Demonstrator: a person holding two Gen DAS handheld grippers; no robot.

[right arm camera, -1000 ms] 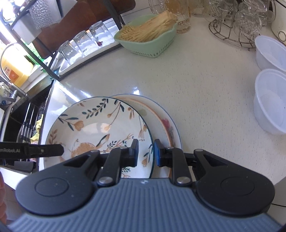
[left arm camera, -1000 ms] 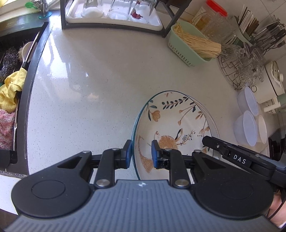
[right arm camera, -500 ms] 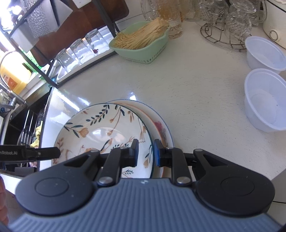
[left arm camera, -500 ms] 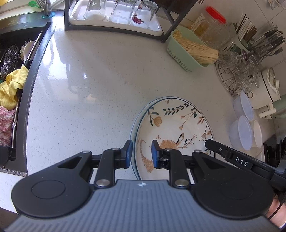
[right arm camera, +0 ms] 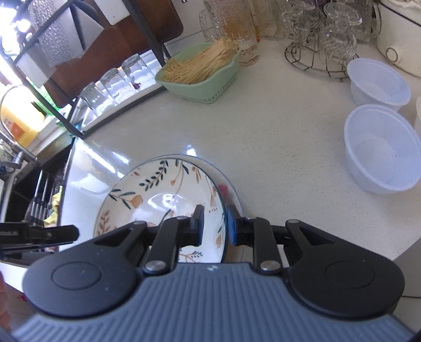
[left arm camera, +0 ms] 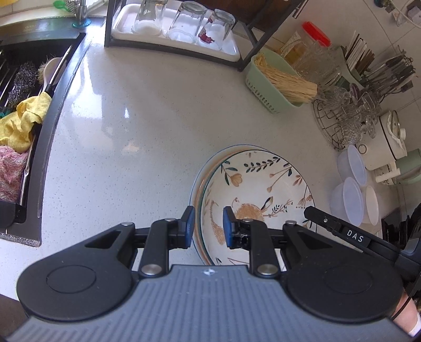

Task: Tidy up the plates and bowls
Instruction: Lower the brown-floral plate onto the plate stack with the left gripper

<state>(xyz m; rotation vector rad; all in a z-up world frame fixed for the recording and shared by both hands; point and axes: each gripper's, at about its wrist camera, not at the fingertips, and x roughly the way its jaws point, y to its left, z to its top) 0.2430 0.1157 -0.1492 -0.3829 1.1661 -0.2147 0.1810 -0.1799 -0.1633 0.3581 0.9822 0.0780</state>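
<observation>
Left tongs (left arm camera: 208,226) clamped on the near left rim of the floral plate (left arm camera: 257,189), one blue pad outside the rim and one inside. Right tongs (right arm camera: 215,225) clamped on the same plate's right rim, again one pad each side. Held by both tongs just above a second plate (left arm camera: 200,173), almost centred over it, so only a crescent of the lower one peeks out at the left and far side. Whether the two touch cannot be told.

Upper plate: deep, cream-white, thin dark green rim line, painted with dark leafy sprigs, orange-brown flowers and a tan, fox-like animal near the middle. Glossy, with window glare on the well. Lower plate: white with an orange band inside a bluish edge, and a pinkish flower showing past the right rim in the right wrist view.

Both plates near the front edge of the speckled pale surface (left arm camera: 147,110), toward its right half. Two white plastic bowls (right arm camera: 381,150) well apart from the plates, at the right edge. Green basket (right arm camera: 202,79) of pale sticks toward the back, beside a wire rack of glassware (right arm camera: 323,44). Upturned glasses (left arm camera: 184,23) on a white tray at the back edge. Sink (left arm camera: 23,105) along the left edge, with a yellow cloth (left arm camera: 23,121) inside.
</observation>
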